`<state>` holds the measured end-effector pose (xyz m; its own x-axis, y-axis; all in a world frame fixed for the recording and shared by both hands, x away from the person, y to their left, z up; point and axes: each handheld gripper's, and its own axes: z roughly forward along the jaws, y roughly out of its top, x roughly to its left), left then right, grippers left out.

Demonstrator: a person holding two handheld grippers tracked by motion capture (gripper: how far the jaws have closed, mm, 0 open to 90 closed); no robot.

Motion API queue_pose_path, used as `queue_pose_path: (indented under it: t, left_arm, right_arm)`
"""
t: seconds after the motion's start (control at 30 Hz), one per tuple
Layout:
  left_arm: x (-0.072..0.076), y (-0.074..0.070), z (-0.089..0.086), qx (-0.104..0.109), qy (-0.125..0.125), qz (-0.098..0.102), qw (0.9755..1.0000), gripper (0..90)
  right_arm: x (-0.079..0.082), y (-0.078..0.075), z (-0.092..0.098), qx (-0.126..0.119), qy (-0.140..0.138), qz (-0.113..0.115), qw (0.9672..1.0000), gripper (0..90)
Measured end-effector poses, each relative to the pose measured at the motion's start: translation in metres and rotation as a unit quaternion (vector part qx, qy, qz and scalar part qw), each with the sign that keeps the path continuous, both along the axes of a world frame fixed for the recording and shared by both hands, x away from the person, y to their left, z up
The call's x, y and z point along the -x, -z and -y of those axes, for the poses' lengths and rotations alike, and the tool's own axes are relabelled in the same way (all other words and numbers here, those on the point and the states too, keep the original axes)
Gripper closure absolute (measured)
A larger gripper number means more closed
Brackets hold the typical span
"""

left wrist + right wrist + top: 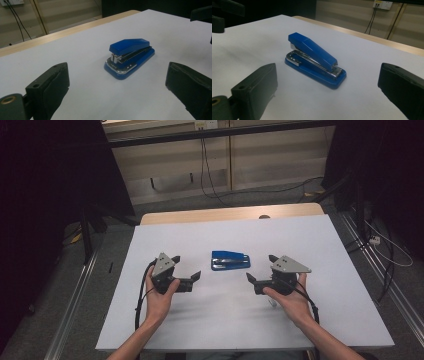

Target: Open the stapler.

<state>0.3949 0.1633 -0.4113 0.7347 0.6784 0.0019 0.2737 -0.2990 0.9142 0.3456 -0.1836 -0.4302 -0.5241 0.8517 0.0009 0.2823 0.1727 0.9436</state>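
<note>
Flanking the stapler (230, 260), left gripper (186, 267) and right gripper (261, 268) point inward, fingers apart.

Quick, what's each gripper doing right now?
Left gripper: open, holding nothing.
Right gripper: open, holding nothing; the stapler sits untouched between them.

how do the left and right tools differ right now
The left black two-jaw tool sits left of the blue stapler with its jaws pointing right; the right black two-jaw tool sits right of it with jaws pointing left. Both are open, off the stapler and aimed at it.
</note>
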Motion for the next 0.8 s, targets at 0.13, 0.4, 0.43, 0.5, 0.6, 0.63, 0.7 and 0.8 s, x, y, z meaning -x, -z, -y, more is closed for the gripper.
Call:
queue_pose_path:
  t: [0.13,0.4,0.43,0.5,0.6,0.63,0.7,0.8]
  left_arm:
    - [-0.007,0.003,0.009,-0.004,0.011,-0.001,0.9999,4.5]
    - [-0.022,0.003,0.021,-0.019,0.023,0.0,0.9996,3.9]
    - [-0.023,0.004,0.022,-0.022,0.023,-0.002,0.9995,4.0]
    - [-0.027,0.006,0.024,-0.018,0.019,-0.005,0.9996,3.9]
    - [-0.032,0.005,0.027,-0.021,0.017,0.001,0.9996,3.7]
    - [-0.032,0.005,0.027,-0.021,0.017,0.001,0.9996,3.7]
    - [-0.036,0.004,0.029,-0.018,0.014,0.003,0.9997,3.9]
    - [-0.045,0.001,0.033,-0.014,0.014,0.004,0.9998,5.2]
  right_arm:
    - [-0.005,0.0,-0.008,0.001,-0.014,-0.001,0.9999,3.3]
    - [-0.017,-0.002,-0.023,-0.003,-0.037,-0.004,0.9993,6.8]
    - [-0.018,-0.002,-0.024,-0.002,-0.039,-0.004,0.9992,6.9]
    - [-0.02,-0.003,-0.027,-0.005,-0.039,-0.005,0.9992,8.7]
    - [-0.024,-0.004,-0.03,-0.01,-0.042,-0.003,0.9991,11.1]
    - [-0.024,-0.004,-0.03,-0.01,-0.042,-0.003,0.9991,11.1]
    - [-0.026,-0.004,-0.031,-0.007,-0.045,-0.003,0.999,11.4]
    - [-0.032,-0.004,-0.034,-0.011,-0.045,-0.006,0.9989,13.3]
